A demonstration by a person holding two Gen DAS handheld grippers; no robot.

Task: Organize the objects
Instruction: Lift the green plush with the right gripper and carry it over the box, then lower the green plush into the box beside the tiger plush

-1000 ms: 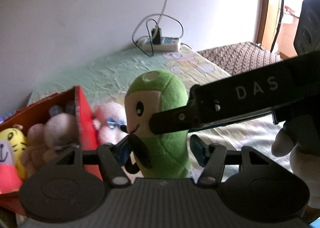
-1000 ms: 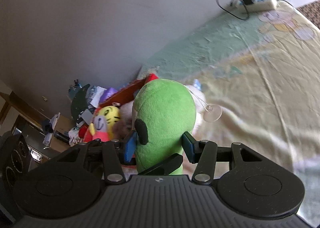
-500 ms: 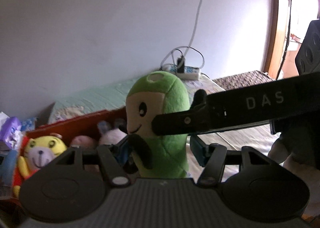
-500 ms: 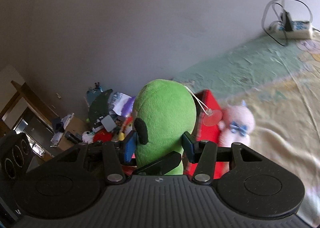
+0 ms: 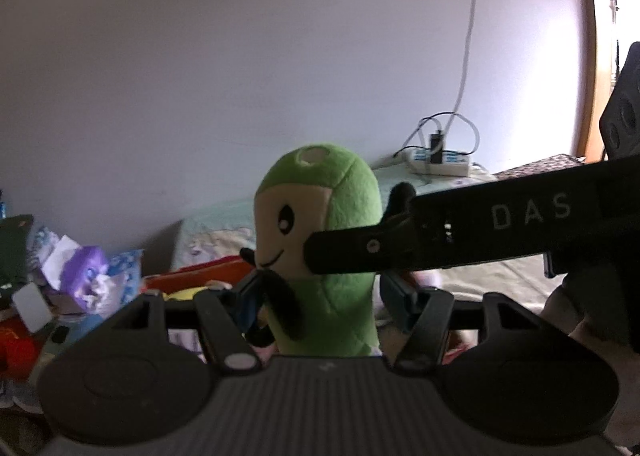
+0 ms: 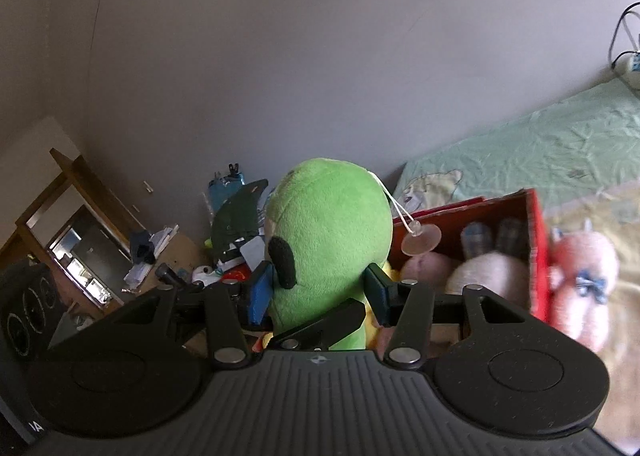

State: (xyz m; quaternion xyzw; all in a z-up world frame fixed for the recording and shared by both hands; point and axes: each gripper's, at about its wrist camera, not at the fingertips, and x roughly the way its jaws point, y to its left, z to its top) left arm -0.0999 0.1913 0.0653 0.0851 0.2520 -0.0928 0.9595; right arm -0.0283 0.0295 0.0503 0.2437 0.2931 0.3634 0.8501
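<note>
A green plush toy [image 5: 320,240] with a cream face and black arms is held upright between both grippers. My left gripper [image 5: 326,296] is shut on its lower body. My right gripper [image 6: 324,288] is shut on it from the other side and crosses the left wrist view as a black bar marked DAS [image 5: 480,232]. A clear suction cup [image 6: 420,242] hangs from the toy's head on a string. The red box [image 6: 536,256] with several plush toys inside stands below and to the right in the right wrist view.
A pink plush [image 6: 584,276] lies on the bed sheet [image 6: 560,152] beside the box. A power strip with cables [image 5: 440,162] sits by the wall. Clutter [image 5: 80,276] and a wooden desk [image 6: 80,216] lie past the bed's end.
Both grippers have carried the green plush up and leftward toward the red box. The bed has dropped lower in both views and the clutter past the bed has come into sight.
</note>
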